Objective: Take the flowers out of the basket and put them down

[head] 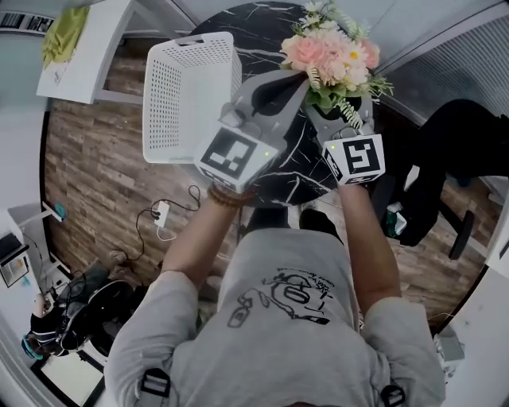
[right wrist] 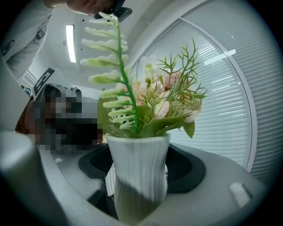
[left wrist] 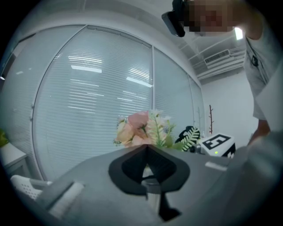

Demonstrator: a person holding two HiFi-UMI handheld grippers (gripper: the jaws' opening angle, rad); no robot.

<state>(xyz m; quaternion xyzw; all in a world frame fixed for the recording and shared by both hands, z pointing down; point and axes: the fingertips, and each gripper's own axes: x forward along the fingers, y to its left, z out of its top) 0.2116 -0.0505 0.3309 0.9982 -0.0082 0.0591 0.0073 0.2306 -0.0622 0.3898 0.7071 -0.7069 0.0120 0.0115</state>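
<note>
A bunch of pink and white flowers (head: pixel 334 52) with green fern sprigs stands in a white ribbed vase (right wrist: pixel 139 172). My right gripper (head: pixel 330 111) is shut on that vase, holding it upright over the black marble table (head: pixel 262 24); in the head view the blooms hide the vase. The white perforated basket (head: pixel 187 87) lies to the left on the table, apart from the flowers. My left gripper (head: pixel 301 78) sits beside the bouquet with its jaw tips touching and nothing between them. In the left gripper view the flowers (left wrist: pixel 141 128) show just past the tips.
A black chair (head: pixel 445 159) stands right of the round table. A white desk (head: pixel 87 48) is at the upper left. A power strip with cables (head: pixel 163 215) lies on the wooden floor. Windows with blinds (left wrist: pixel 88 97) lie beyond the table.
</note>
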